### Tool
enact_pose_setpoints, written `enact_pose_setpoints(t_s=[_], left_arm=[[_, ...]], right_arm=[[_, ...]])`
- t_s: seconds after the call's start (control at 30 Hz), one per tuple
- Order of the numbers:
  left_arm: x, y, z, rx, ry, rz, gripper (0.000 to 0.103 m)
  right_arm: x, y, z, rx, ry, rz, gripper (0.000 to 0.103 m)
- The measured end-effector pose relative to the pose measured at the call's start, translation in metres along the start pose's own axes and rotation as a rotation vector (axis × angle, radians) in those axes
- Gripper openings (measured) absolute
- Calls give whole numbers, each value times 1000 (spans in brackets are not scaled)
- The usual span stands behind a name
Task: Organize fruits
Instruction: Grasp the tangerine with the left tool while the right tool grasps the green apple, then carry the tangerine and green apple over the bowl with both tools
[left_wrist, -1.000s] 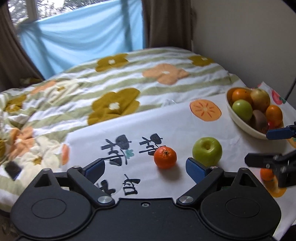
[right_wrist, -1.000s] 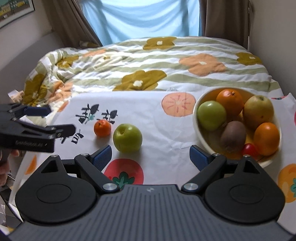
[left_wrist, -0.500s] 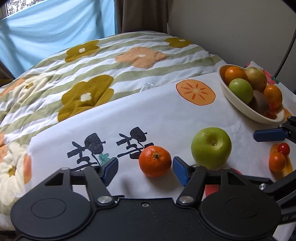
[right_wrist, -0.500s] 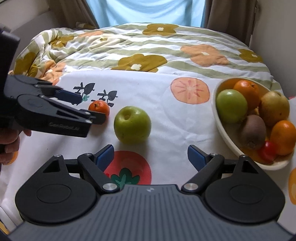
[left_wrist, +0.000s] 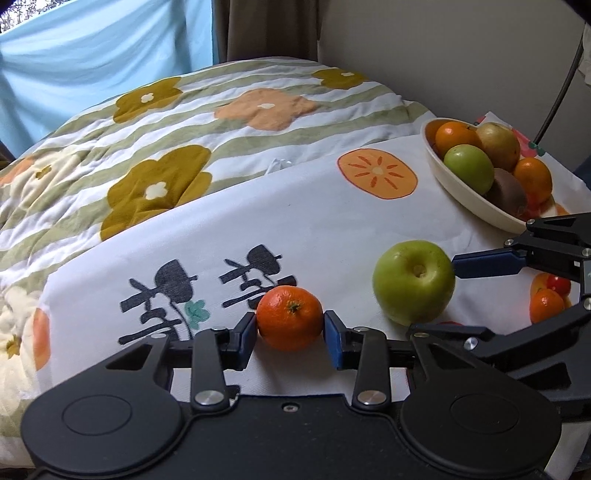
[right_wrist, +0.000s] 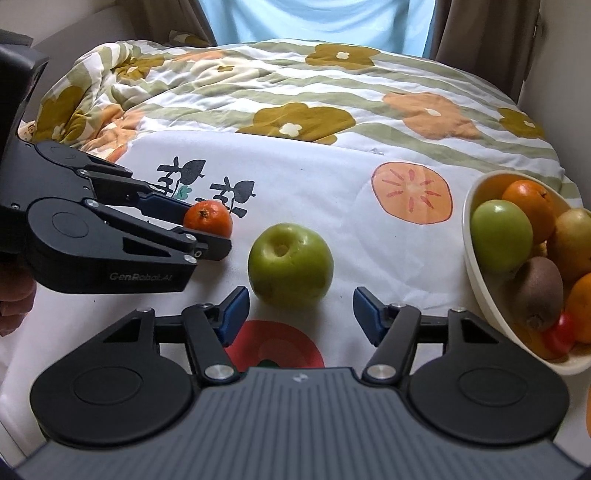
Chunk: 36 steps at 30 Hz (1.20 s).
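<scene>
A small tangerine (left_wrist: 289, 310) lies on the white printed cloth (left_wrist: 332, 229). My left gripper (left_wrist: 290, 328) is shut on it, with a blue pad pressed against each side. The same grip shows from the side in the right wrist view, left gripper (right_wrist: 205, 229) on the tangerine (right_wrist: 212, 218). A green apple (right_wrist: 290, 264) sits just right of it. My right gripper (right_wrist: 301, 314) has its jaws closing with the apple between them, and the pads are not pressing on it. One of its fingers (left_wrist: 487, 261) reaches the side of the apple (left_wrist: 413, 282).
A cream bowl (right_wrist: 476, 280) at the right holds several fruits: oranges, a green apple, a kiwi, a pear-like fruit. A small orange fruit (left_wrist: 546, 304) and a red one (left_wrist: 558, 284) lie near it. A flowered quilt (left_wrist: 166, 155) covers the bed behind. A hand (right_wrist: 14, 295) holds the left gripper.
Both grippers came down and forward to the fruits. The left jaws closed onto the tangerine. The right jaws narrowed around the green apple.
</scene>
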<state>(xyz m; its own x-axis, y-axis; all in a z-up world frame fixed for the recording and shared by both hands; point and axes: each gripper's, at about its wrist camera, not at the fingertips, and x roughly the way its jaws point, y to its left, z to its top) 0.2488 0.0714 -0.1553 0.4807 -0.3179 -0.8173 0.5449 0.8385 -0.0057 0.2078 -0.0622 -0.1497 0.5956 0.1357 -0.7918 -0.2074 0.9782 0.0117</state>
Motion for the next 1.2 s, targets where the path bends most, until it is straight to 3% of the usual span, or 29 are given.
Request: enact_pose_setpoints(t_s=[0.77, 1.2], left_arm=[[-17, 5, -16, -78, 10, 67, 42], [-57, -27, -22, -129, -53, 171, 42]], right_arm=[[10, -3, 9, 14, -27, 49, 67], [-34, -19, 0, 32, -86, 66, 67]])
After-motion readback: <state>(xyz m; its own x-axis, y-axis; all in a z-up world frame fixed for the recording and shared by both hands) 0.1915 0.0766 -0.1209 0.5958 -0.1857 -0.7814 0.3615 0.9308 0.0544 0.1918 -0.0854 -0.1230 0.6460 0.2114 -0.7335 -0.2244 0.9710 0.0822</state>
